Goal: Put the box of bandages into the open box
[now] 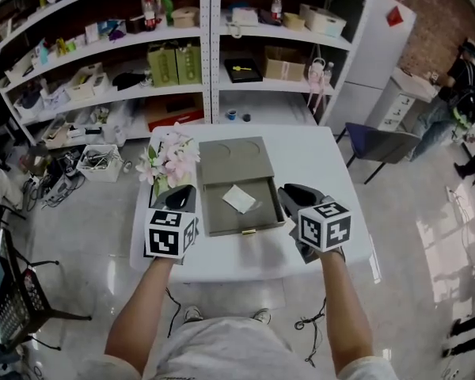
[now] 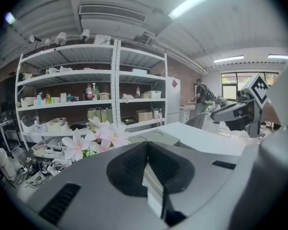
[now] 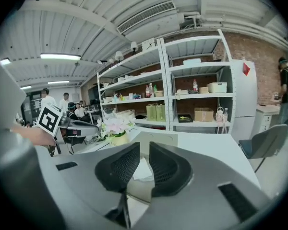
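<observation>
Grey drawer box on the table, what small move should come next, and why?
Probably push the open grey drawer shut with the right tool: the small white box already lies inside it, and that tool, jaws slightly apart, holds nothing beside the drawer's front.

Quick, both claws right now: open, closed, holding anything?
Left claw: closed, holding nothing.
Right claw: slightly open, holding nothing.

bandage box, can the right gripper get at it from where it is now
Probably yes. The bandage box lies uncovered in the open box, and the right gripper is just beside it, jaws apart and empty. Only the box's low side wall seems to lie between them.
</observation>
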`<move>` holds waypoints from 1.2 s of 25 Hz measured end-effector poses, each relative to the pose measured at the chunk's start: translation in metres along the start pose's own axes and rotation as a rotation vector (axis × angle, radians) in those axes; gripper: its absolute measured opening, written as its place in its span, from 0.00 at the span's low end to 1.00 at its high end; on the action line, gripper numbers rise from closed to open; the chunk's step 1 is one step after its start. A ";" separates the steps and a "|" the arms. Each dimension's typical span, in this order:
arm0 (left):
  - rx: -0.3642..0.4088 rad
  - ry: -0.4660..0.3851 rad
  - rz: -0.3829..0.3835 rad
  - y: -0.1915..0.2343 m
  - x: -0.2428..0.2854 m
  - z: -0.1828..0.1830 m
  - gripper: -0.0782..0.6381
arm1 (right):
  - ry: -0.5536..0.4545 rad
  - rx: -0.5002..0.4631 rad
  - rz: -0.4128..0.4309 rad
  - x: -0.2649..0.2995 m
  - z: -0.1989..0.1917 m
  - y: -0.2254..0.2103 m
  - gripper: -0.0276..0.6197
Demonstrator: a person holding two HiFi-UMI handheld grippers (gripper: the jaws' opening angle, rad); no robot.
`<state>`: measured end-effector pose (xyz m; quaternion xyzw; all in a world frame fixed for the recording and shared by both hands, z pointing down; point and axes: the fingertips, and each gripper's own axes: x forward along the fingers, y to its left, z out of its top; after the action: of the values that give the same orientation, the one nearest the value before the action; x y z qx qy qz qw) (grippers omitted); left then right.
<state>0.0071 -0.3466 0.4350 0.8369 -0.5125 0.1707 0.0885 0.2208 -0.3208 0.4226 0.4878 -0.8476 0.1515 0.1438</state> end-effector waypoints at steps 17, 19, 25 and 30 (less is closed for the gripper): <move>0.012 -0.038 -0.002 0.007 -0.018 0.005 0.12 | -0.120 0.045 -0.075 -0.029 0.015 0.001 0.05; 0.009 -0.040 -0.001 0.008 -0.018 0.006 0.12 | -0.119 0.041 -0.078 -0.029 0.014 0.002 0.05; 0.011 -0.040 0.001 0.008 -0.017 0.006 0.12 | -0.115 0.051 -0.071 -0.024 0.011 0.004 0.05; 0.009 -0.035 0.004 0.010 -0.015 0.005 0.12 | -0.110 0.054 -0.065 -0.021 0.010 0.004 0.05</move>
<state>-0.0067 -0.3408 0.4242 0.8391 -0.5149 0.1584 0.0755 0.2266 -0.3067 0.4051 0.5262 -0.8337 0.1423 0.0887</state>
